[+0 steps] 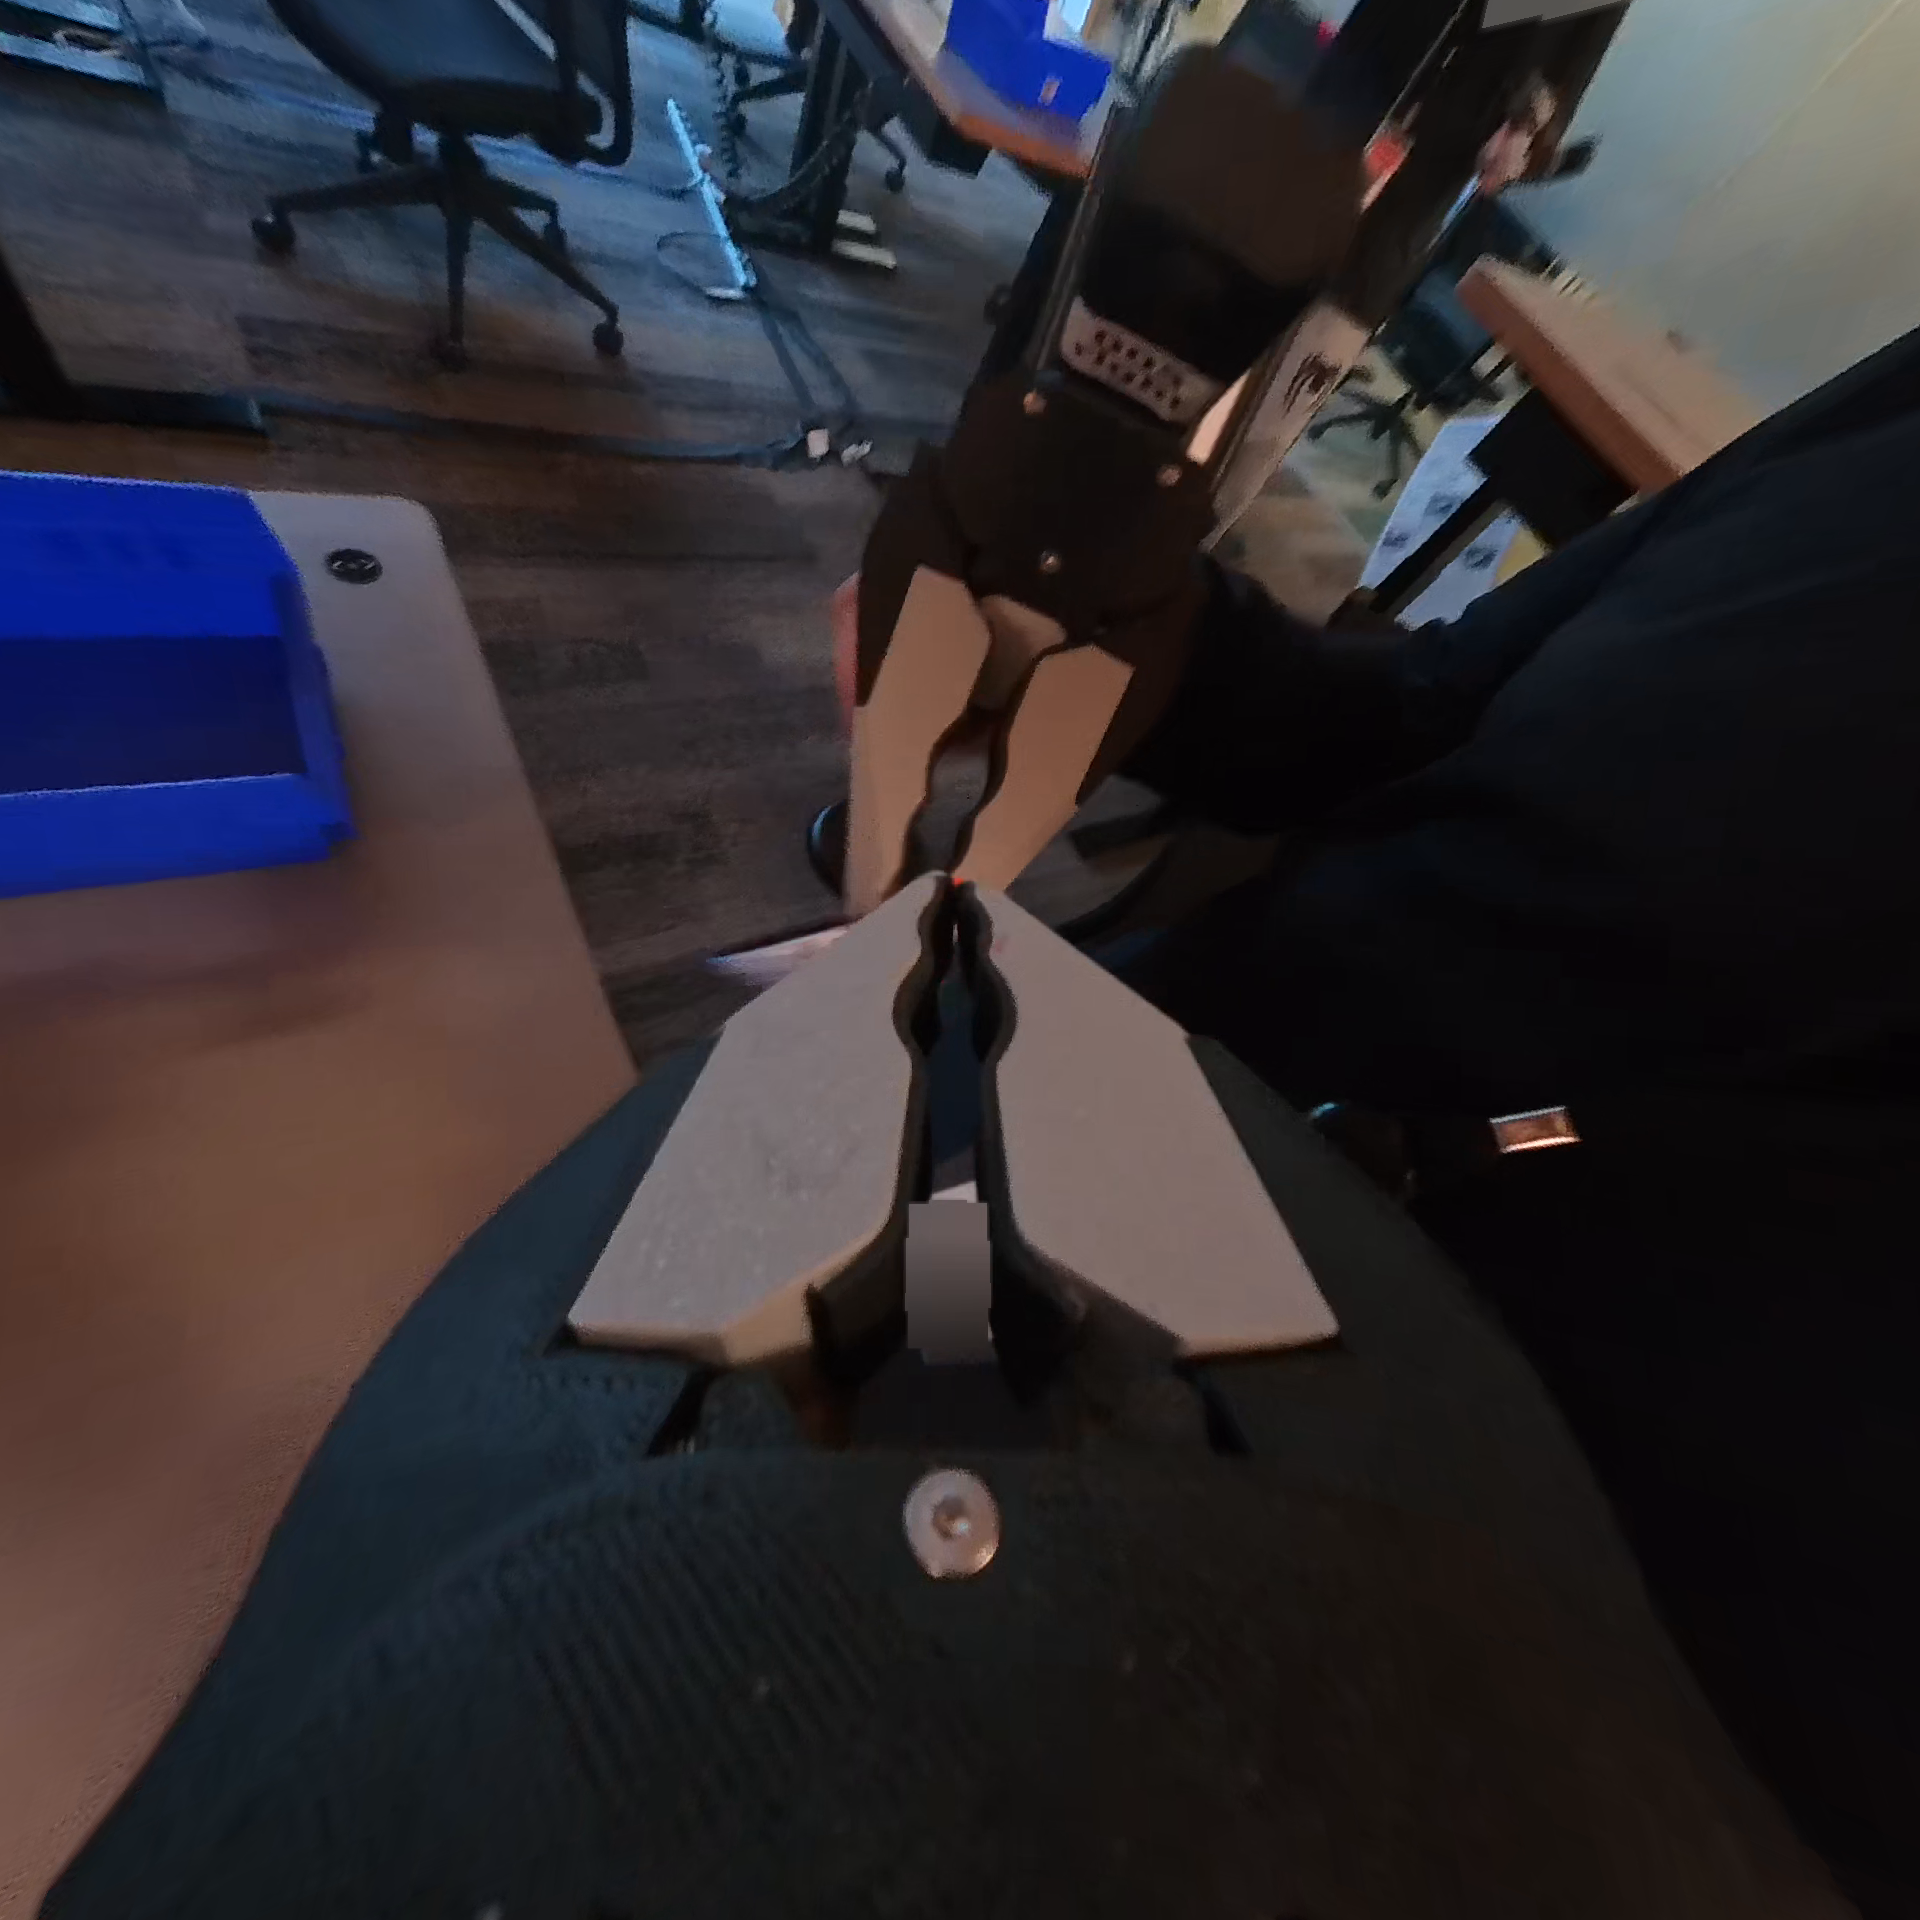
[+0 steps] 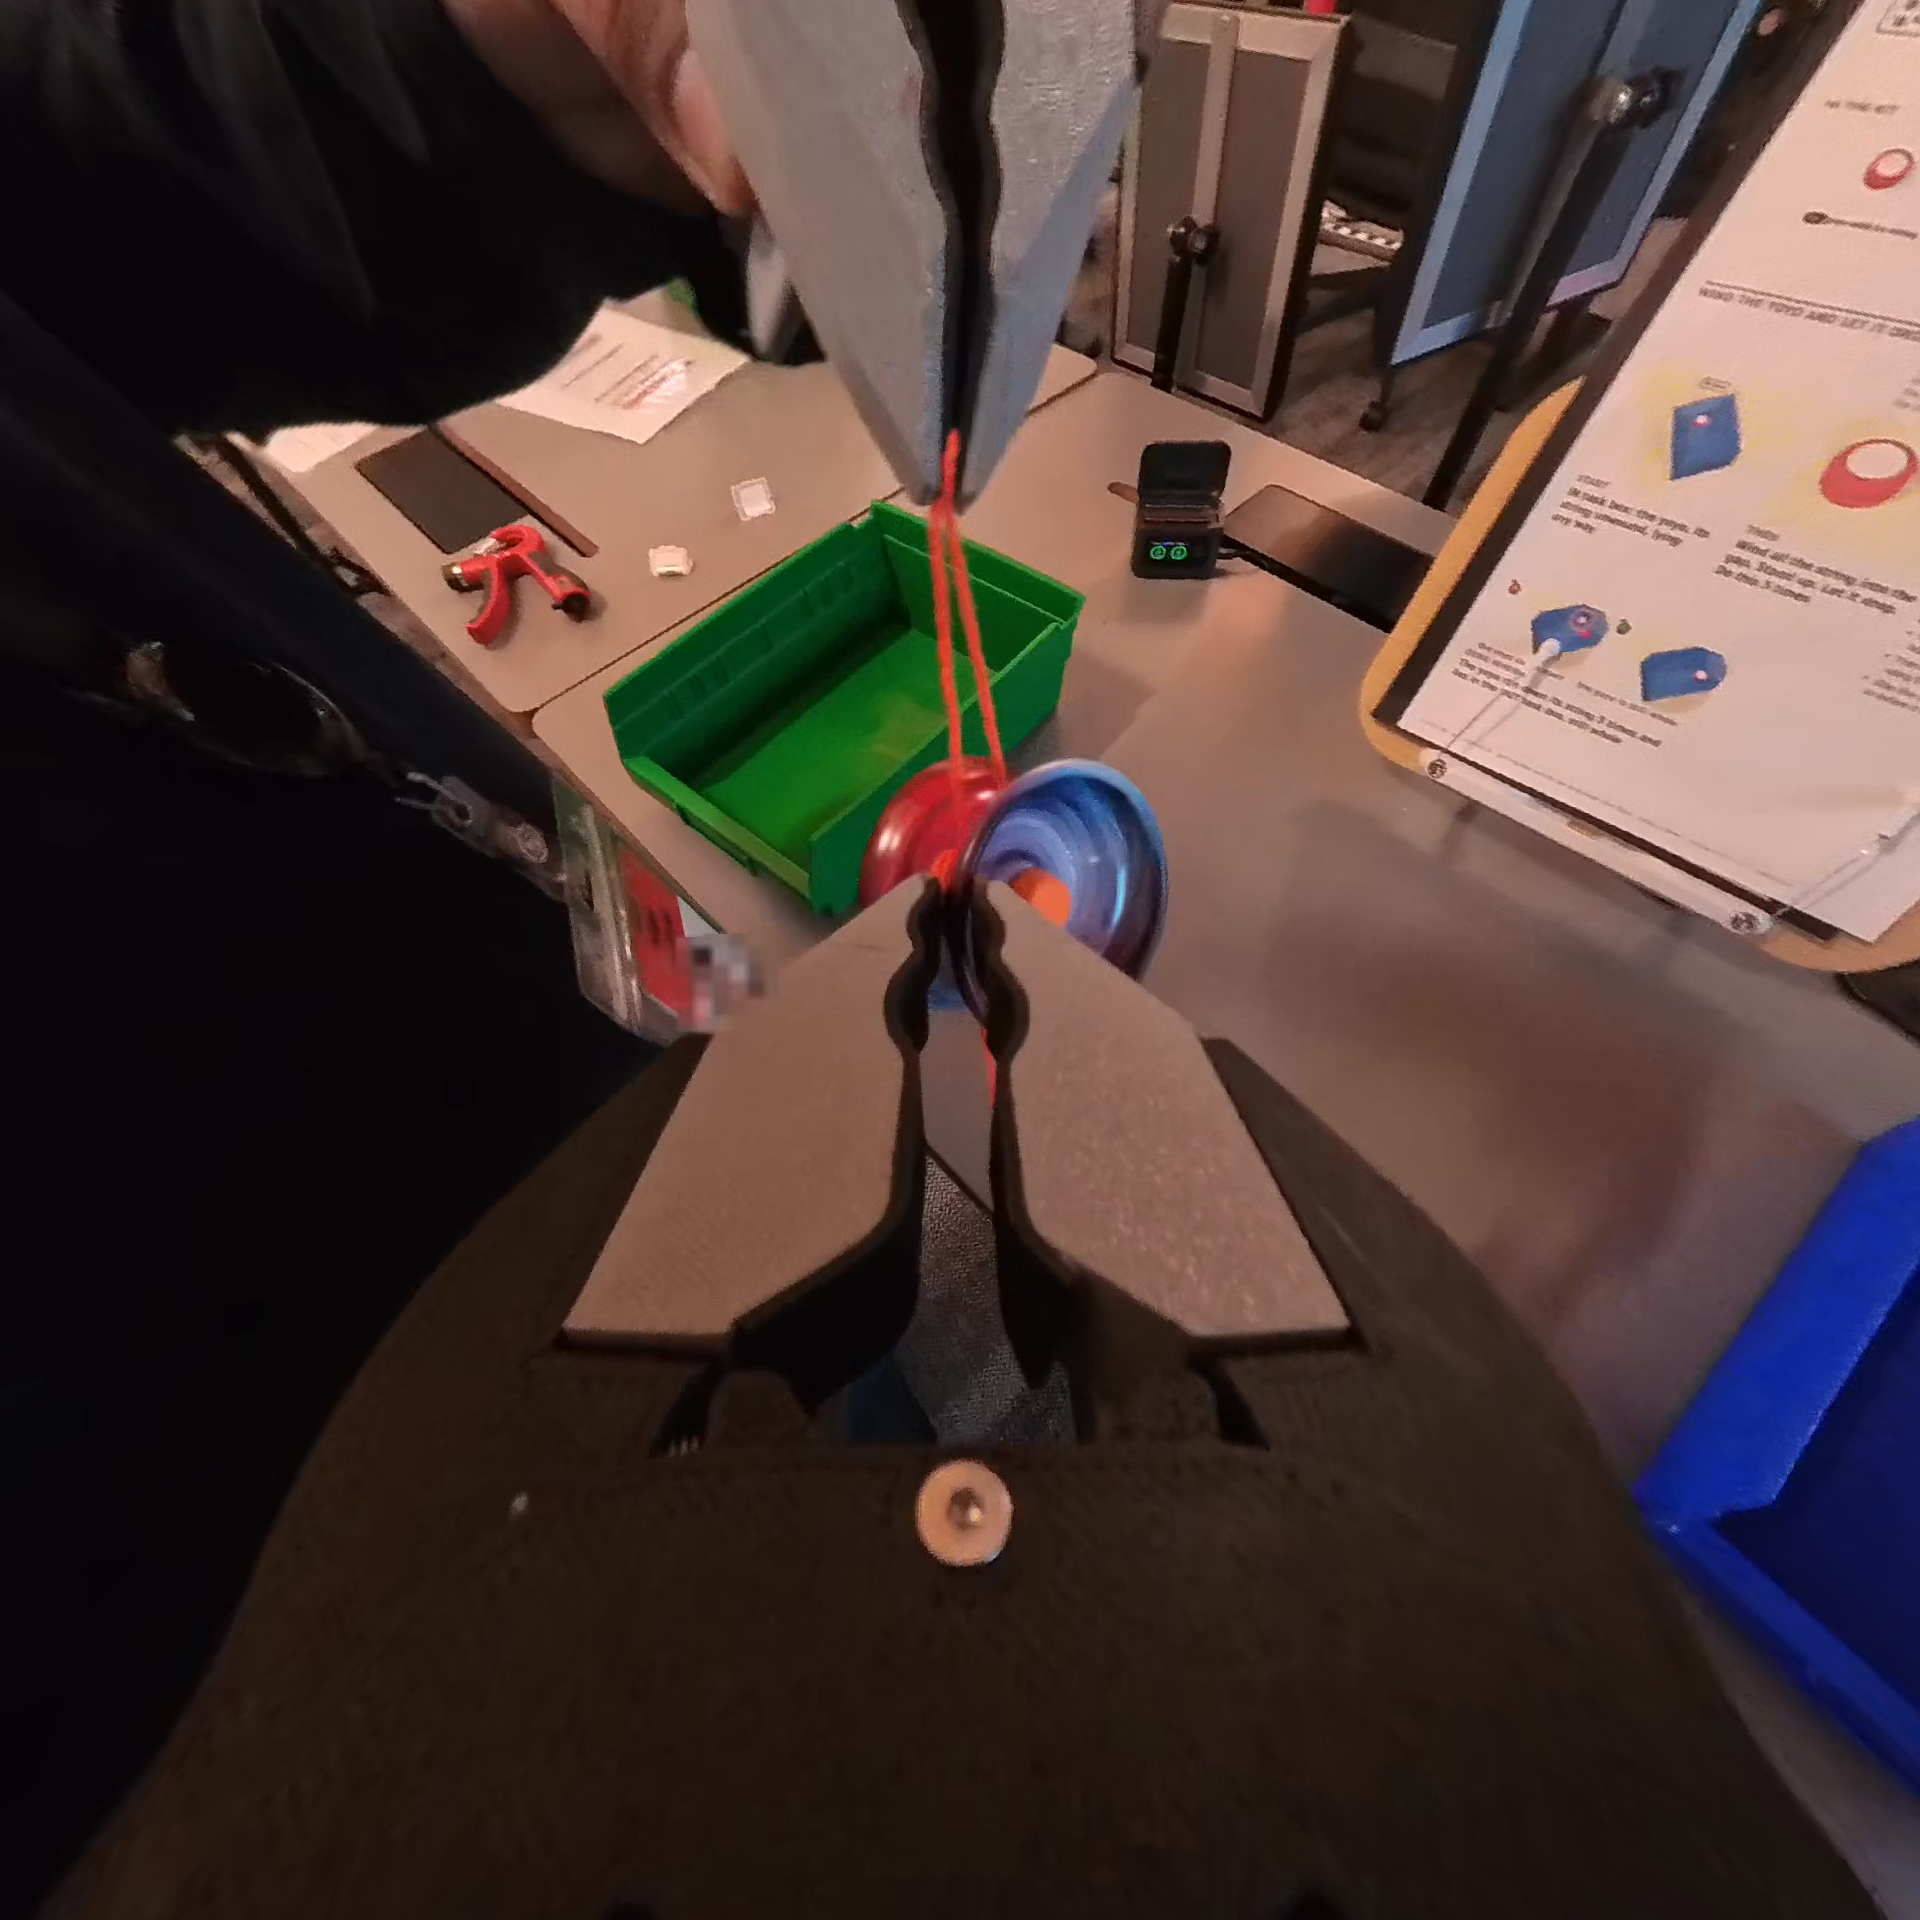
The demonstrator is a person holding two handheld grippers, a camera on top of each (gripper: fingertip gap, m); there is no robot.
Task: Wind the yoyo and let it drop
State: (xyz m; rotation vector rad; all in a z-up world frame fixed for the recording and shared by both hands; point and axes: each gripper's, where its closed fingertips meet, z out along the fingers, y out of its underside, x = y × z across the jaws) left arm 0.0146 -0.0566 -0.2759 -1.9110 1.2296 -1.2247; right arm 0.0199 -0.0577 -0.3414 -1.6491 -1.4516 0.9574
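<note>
In the right wrist view the yoyo (image 2: 1081, 862), with one red half and one blue half, hangs on a red string (image 2: 951, 644) above the grey table (image 2: 1403, 987), just in front of my right fingertips. Its blue face is blurred. My left gripper (image 2: 948, 488) comes down from the top, shut on the string's upper end. Two strands run from it down to the yoyo. My right gripper (image 2: 948, 896) is shut on the string next to the yoyo's groove. In the left wrist view my left gripper (image 1: 954, 891) is shut with a red speck of string at its tips, nose to nose with the right gripper (image 1: 940, 862).
An empty green bin (image 2: 665, 727) stands just behind the yoyo. A blue bin (image 2: 1818, 1455) is at the right edge and also shows in the left wrist view (image 1: 156, 810). An instruction board (image 2: 1683, 520) leans at the right. A person's dark sleeve (image 2: 260, 312) fills the left. The left gripper's tips are roughly 7 centimeters from the right gripper's.
</note>
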